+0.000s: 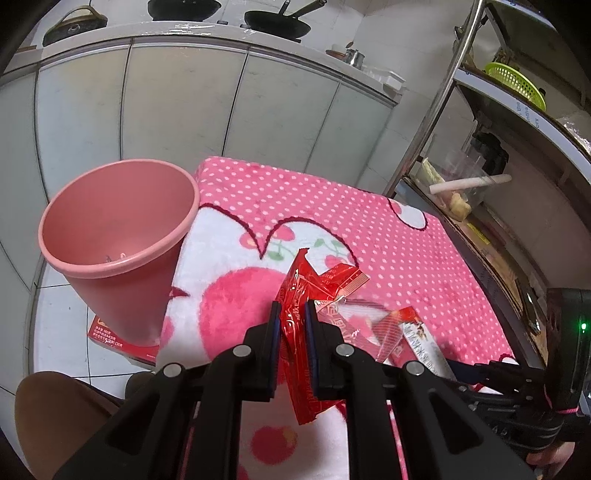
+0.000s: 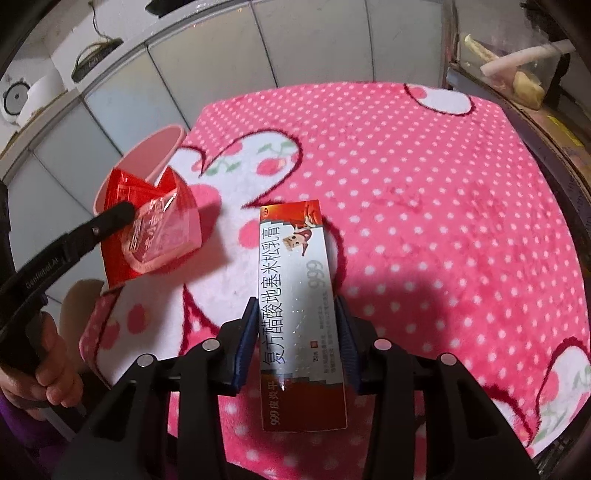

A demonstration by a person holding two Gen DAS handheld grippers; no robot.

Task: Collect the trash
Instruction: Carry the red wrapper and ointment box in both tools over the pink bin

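My left gripper (image 1: 292,312) is shut on a crumpled red plastic wrapper (image 1: 301,295) and holds it over the pink dotted blanket (image 1: 332,206). The wrapper also shows in the right wrist view (image 2: 155,229), pinched by the left gripper's fingers (image 2: 122,212). A pink bin (image 1: 118,229) stands off the blanket's left edge; its rim (image 2: 162,144) shows behind the wrapper. My right gripper (image 2: 295,314) is shut on a long white and red medicine box (image 2: 295,295), which also shows in the left wrist view (image 1: 421,343).
White cabinet doors (image 1: 184,99) run behind the table, with pans (image 1: 277,22) on the counter above. A metal shelf rack (image 1: 480,110) with a green basket (image 1: 517,81) stands at the right. The bin rests on a red box (image 1: 110,336) on the tiled floor.
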